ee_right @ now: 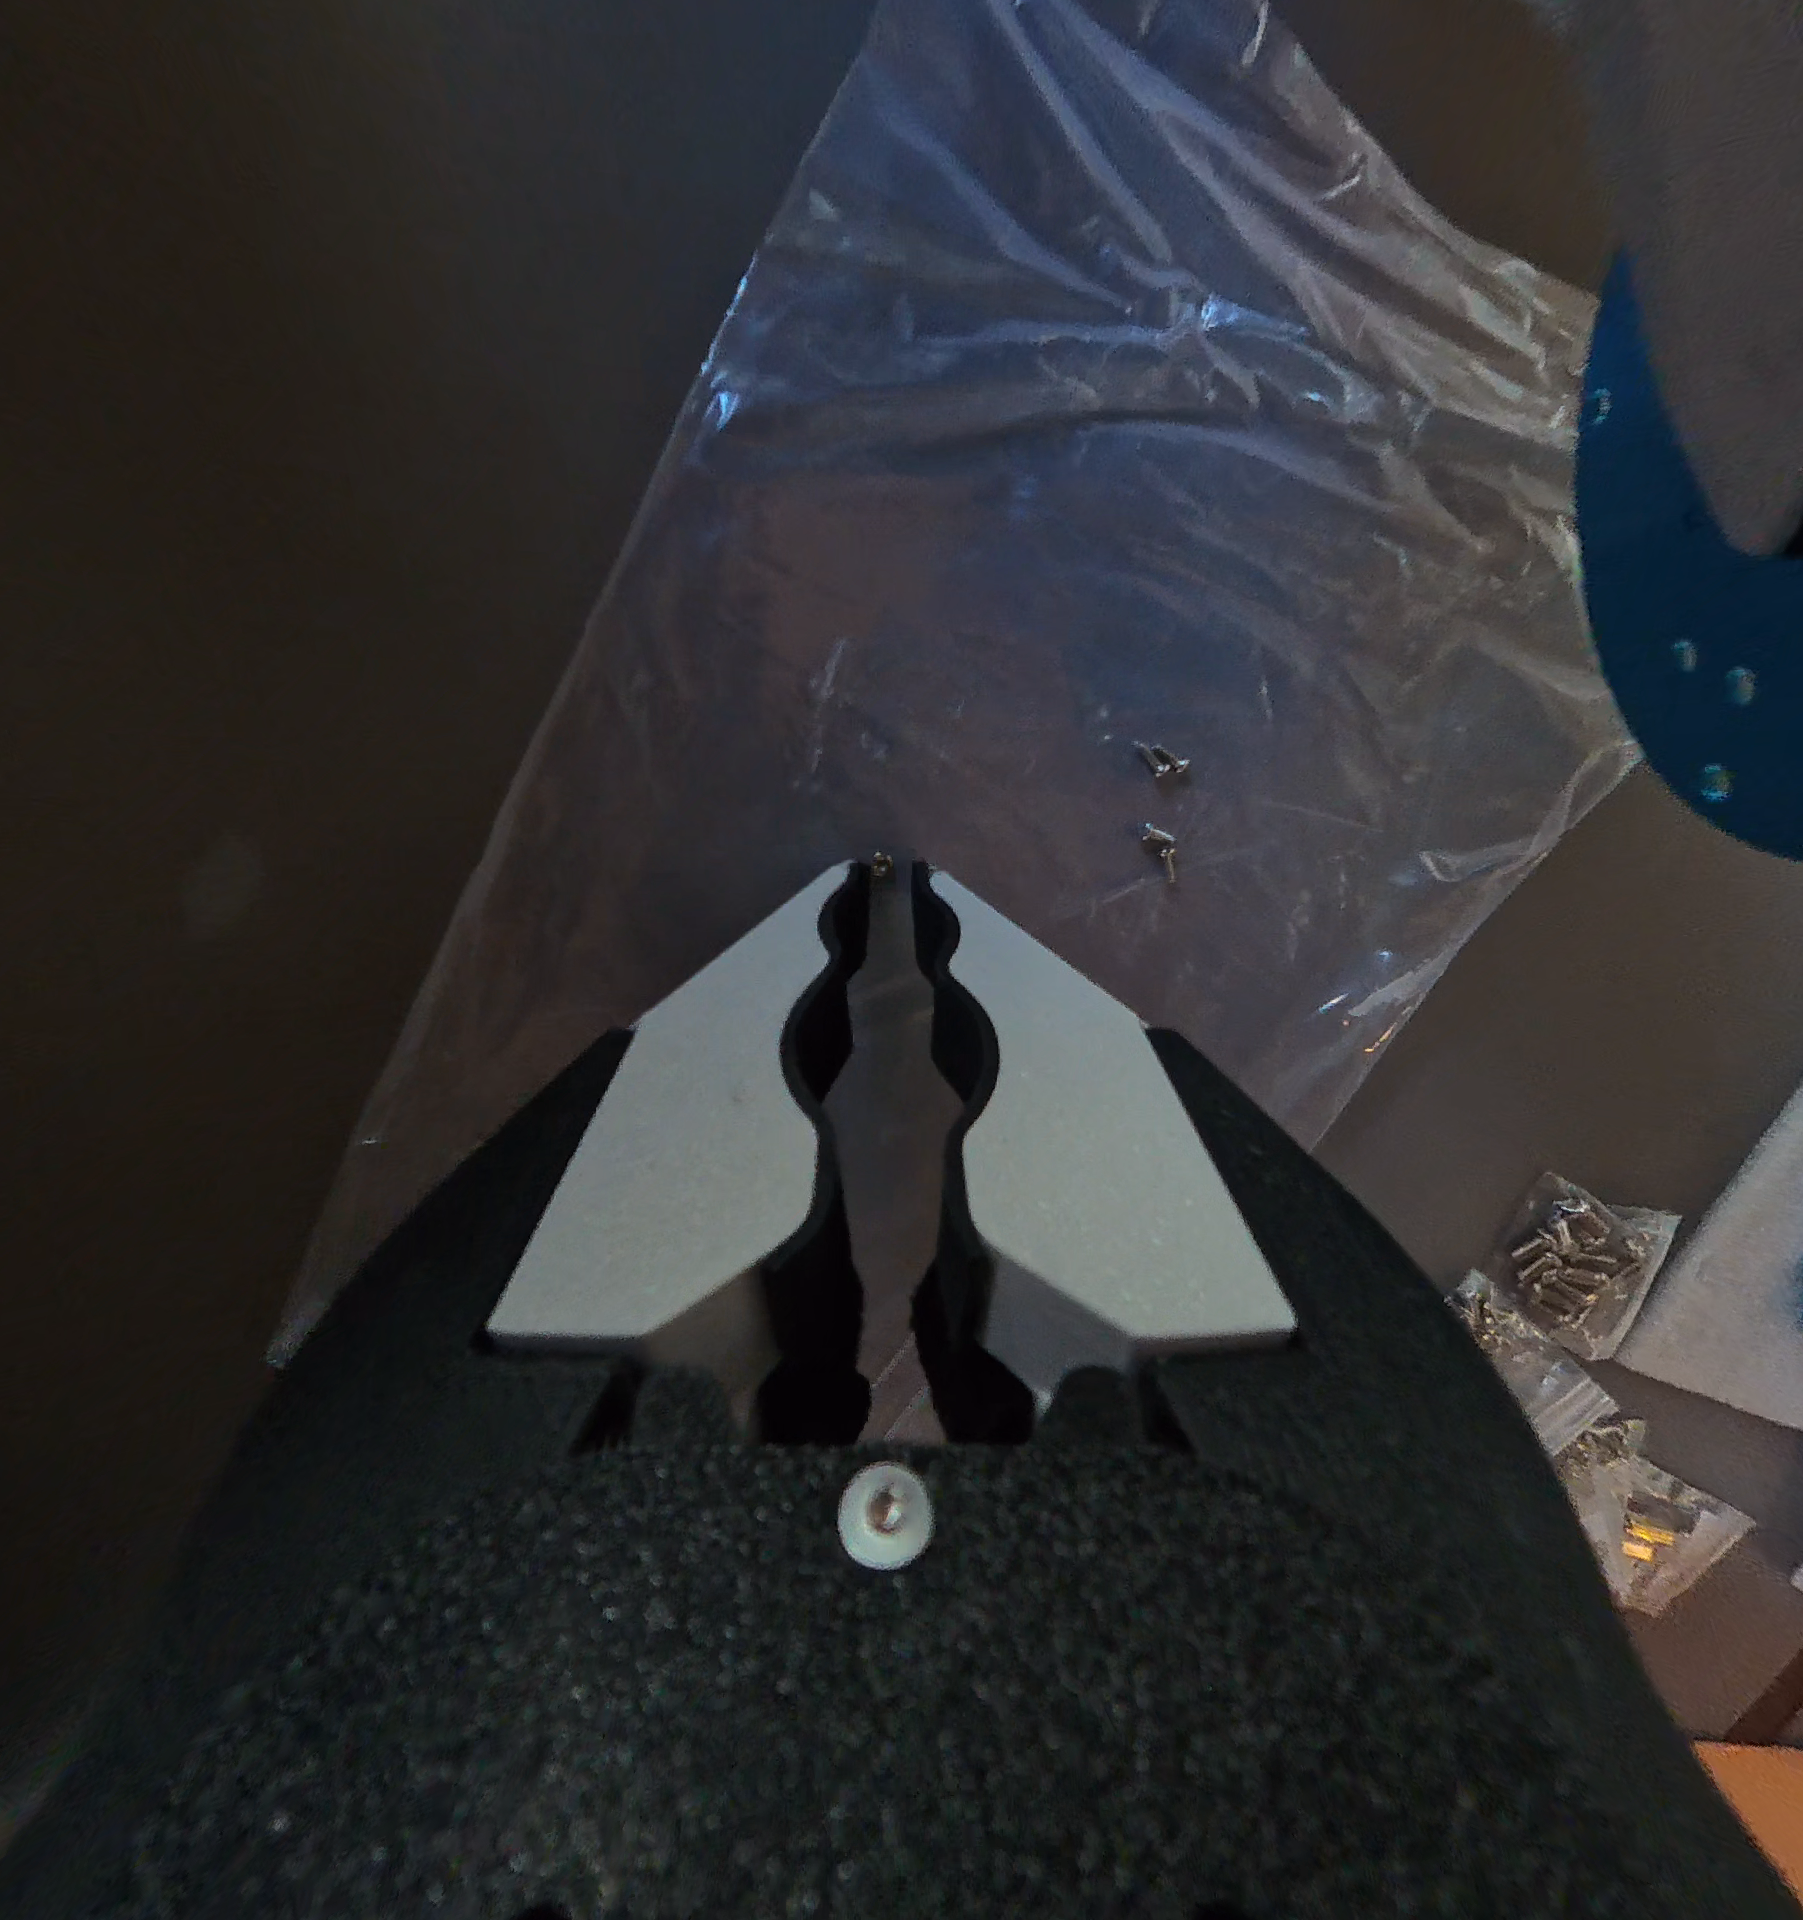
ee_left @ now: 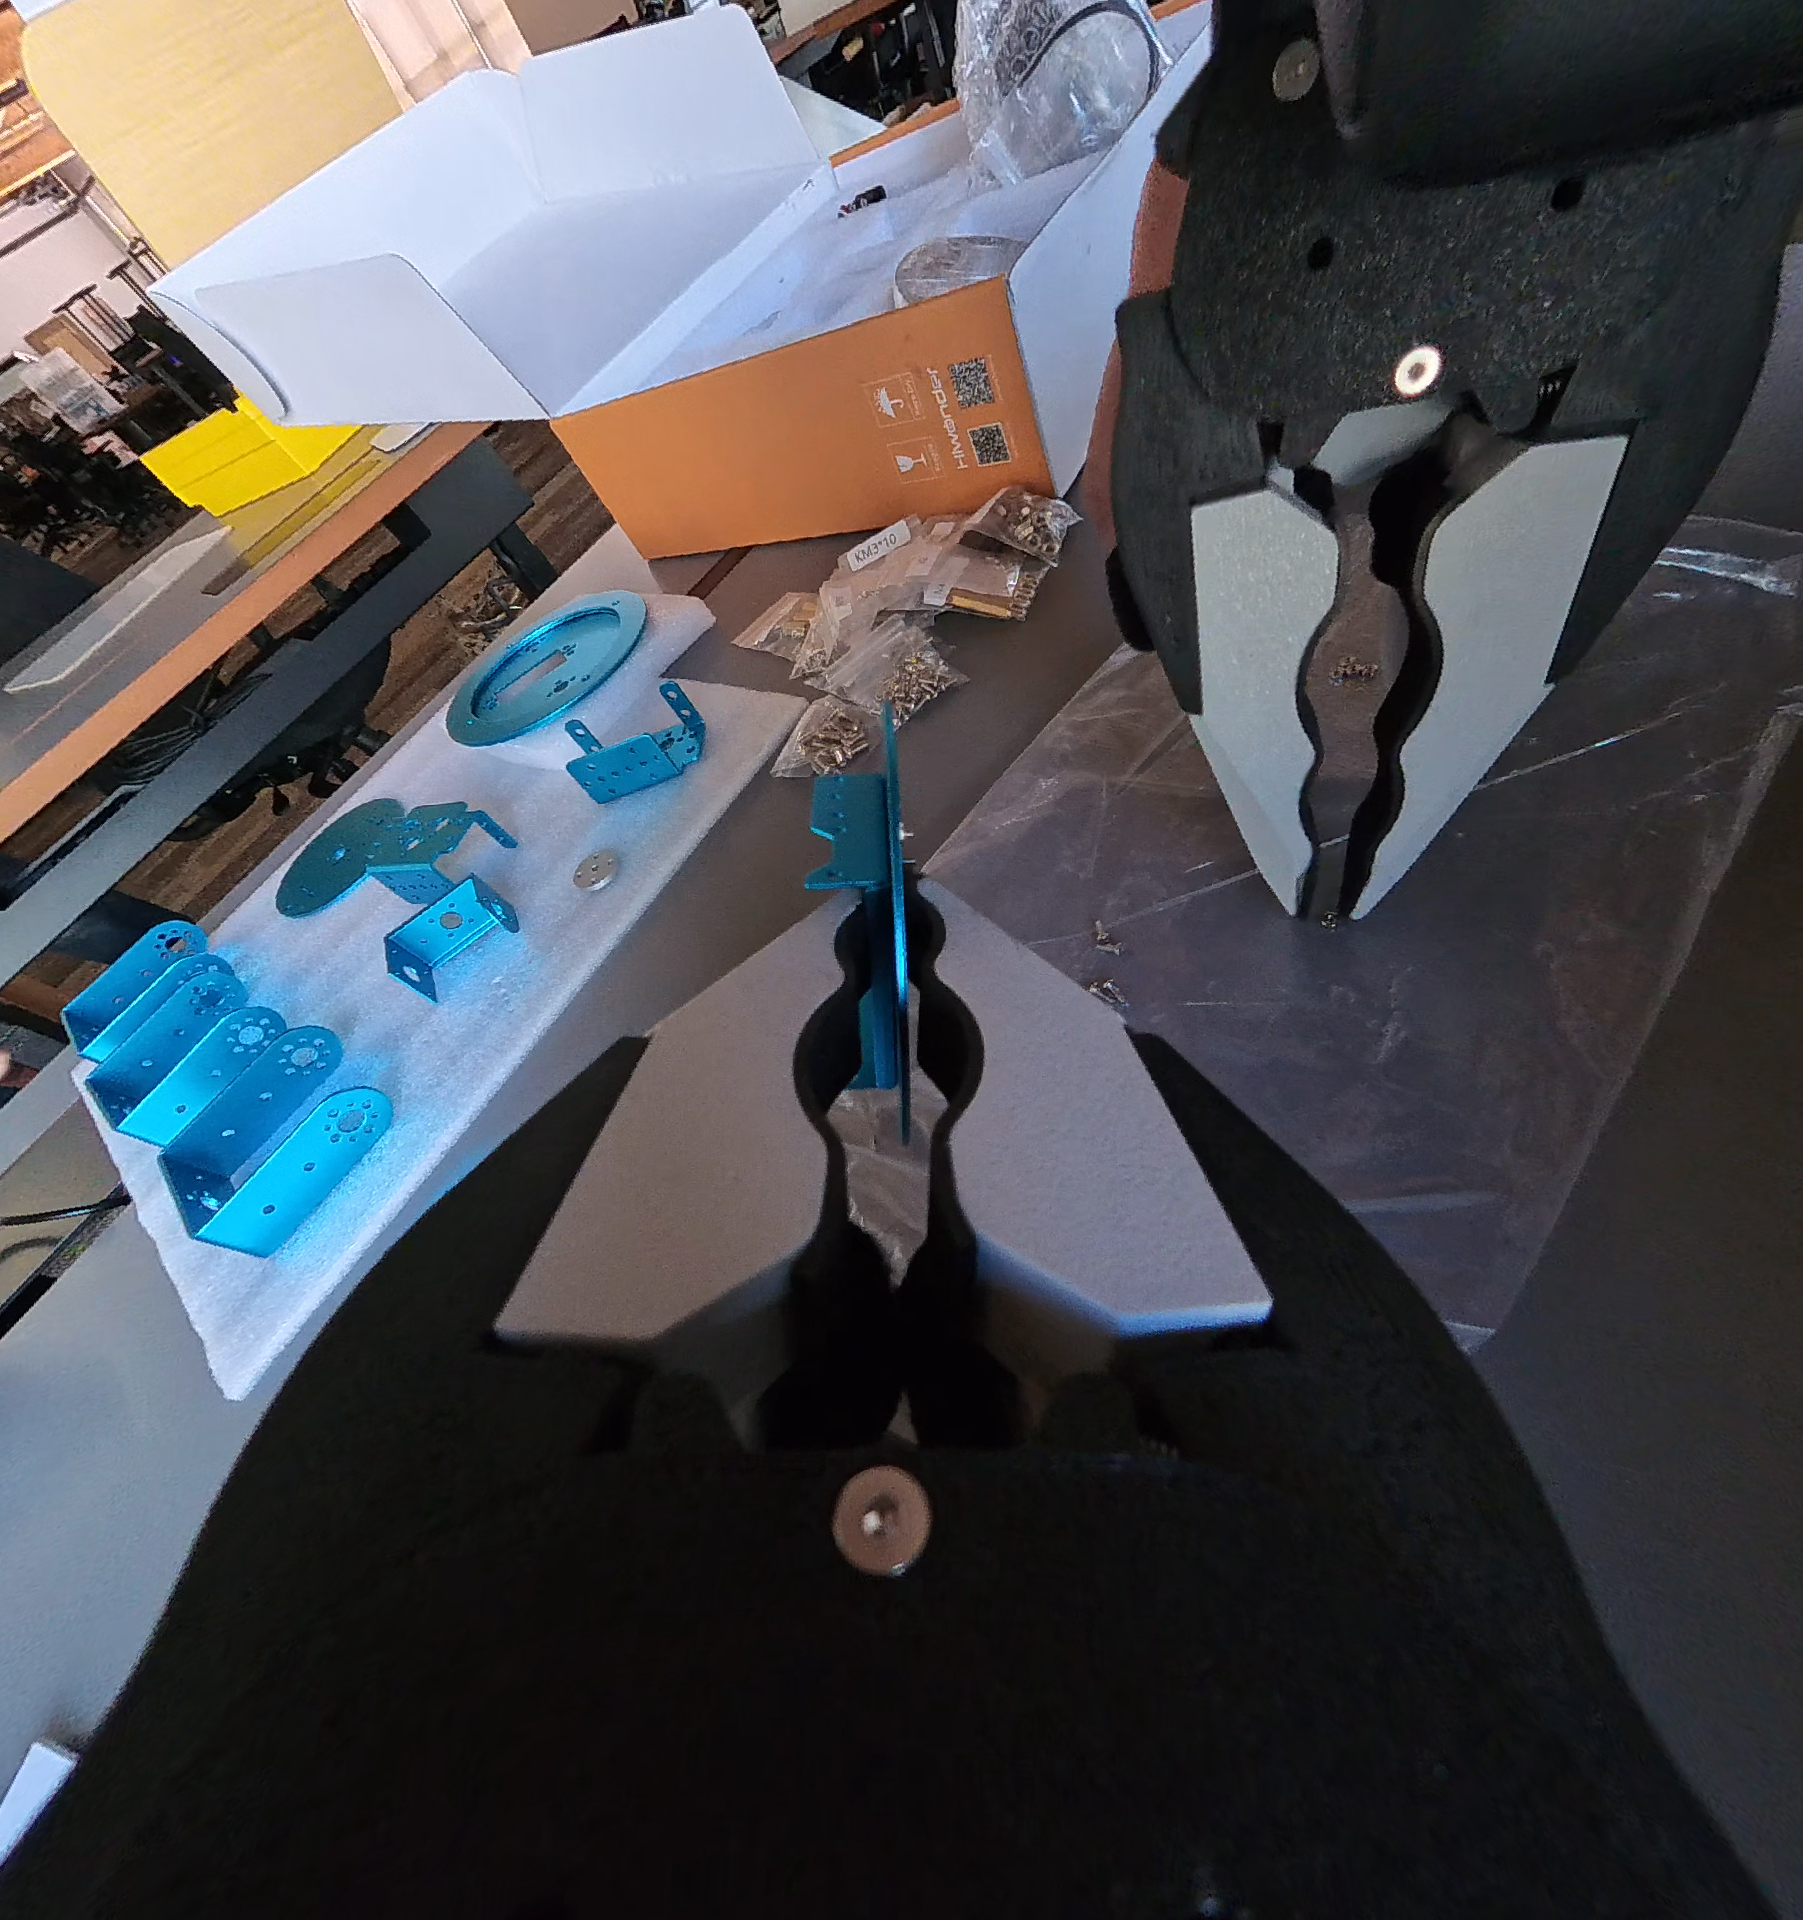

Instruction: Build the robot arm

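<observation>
My left gripper (ee_left: 881, 920) is shut on a thin blue metal plate (ee_left: 894, 831), seen edge-on and upright, with a blue bracket (ee_left: 847, 831) fixed to its left face. The plate also shows in the right wrist view (ee_right: 1655, 623) at the upper right. My right gripper (ee_right: 892, 868) points down at a clear plastic sheet (ee_right: 1084, 468) on the dark table, its jaws nearly together with a small screw (ee_right: 881, 862) at the tips. It also shows in the left wrist view (ee_left: 1328, 914). Loose screws (ee_right: 1162, 764) lie on the sheet just to its right.
A white foam pad (ee_left: 668, 790) on the left holds several blue brackets (ee_left: 242, 1091) and a blue ring (ee_left: 549, 665). Small bags of screws (ee_left: 876, 665) lie behind the plate. An open orange and white box (ee_left: 803, 457) stands farther back. The left gripper's tips are roughly 12 cm from the right gripper's.
</observation>
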